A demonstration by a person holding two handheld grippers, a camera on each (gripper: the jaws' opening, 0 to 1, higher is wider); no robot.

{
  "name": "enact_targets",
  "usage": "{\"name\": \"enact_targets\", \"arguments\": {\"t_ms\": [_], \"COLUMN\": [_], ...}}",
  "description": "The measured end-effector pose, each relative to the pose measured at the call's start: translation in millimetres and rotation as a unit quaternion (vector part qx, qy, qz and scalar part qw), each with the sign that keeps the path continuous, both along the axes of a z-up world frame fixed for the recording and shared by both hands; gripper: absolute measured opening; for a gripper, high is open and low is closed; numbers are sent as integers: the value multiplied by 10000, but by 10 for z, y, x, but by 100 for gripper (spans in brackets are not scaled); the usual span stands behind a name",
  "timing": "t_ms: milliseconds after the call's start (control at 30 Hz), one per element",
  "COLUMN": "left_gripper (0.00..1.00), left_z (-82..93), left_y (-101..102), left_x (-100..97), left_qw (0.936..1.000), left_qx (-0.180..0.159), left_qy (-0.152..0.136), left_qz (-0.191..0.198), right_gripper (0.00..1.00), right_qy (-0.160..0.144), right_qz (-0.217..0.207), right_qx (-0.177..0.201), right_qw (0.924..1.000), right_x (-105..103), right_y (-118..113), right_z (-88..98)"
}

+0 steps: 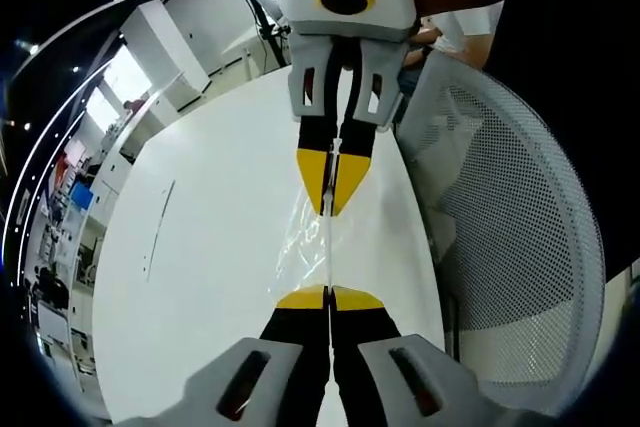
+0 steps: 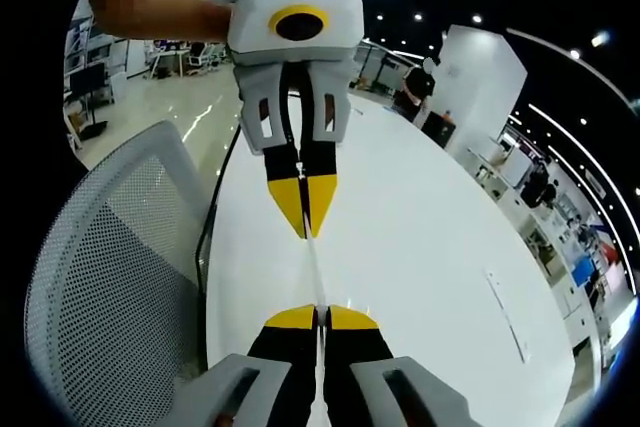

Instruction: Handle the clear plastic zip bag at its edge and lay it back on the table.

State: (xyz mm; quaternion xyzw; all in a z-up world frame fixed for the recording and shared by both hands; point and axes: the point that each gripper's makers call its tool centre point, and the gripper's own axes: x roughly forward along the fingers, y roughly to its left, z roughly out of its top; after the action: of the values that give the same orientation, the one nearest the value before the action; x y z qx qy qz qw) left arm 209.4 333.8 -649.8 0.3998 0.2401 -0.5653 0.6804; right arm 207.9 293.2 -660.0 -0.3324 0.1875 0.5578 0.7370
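While you hold the zip bag stretched between the two tools, treat it as what it looks to be — thin, clear film, very light, limp and slick, with no stiffness of its own. It hangs just above the white table, seen edge-on as a faint glassy strip in the right gripper view.

Your left gripper has its jaws pressed together on the near edge of the bag, and your right gripper is likewise pinched shut on the opposite edge; each shows head-on in the other's view, yellow tips closed on the film. Both holds sit right at the rim, which I judge the best place, since the edge band should be firmer than the wrinkled middle.

Film this soft will likely sag and fold once you slacken the tension, and it may cling to a pad or slide on the smooth tabletop — so lower it level and let go of one side at a time.

As a container, the bag looks empty; nothing shows through it but reflections. A mesh-backed chair stands just beside the table's edge.
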Motion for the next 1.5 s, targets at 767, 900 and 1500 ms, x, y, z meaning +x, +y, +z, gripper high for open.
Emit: {"name": "enact_targets", "arguments": {"t_ms": [767, 900, 1500], "left_gripper": [0, 0, 0], "left_z": [-22, -20, -37], "left_y": [17, 32, 56], "left_x": [-6, -3, -9], "left_qw": [9999, 10000, 9999], "left_qx": [99, 93, 62], "left_qy": [19, 12, 68], "left_qz": [2, 20, 46], "right_gripper": [0, 0, 0], "right_qy": [45, 48, 92], "right_qz": [-101, -112, -115], "right_qx": [0, 19, 45], "right_qw": [9999, 9999, 9999], "right_x": [1, 4, -25], "right_y": [-85, -85, -85], "right_z": [-35, -24, -27]}}
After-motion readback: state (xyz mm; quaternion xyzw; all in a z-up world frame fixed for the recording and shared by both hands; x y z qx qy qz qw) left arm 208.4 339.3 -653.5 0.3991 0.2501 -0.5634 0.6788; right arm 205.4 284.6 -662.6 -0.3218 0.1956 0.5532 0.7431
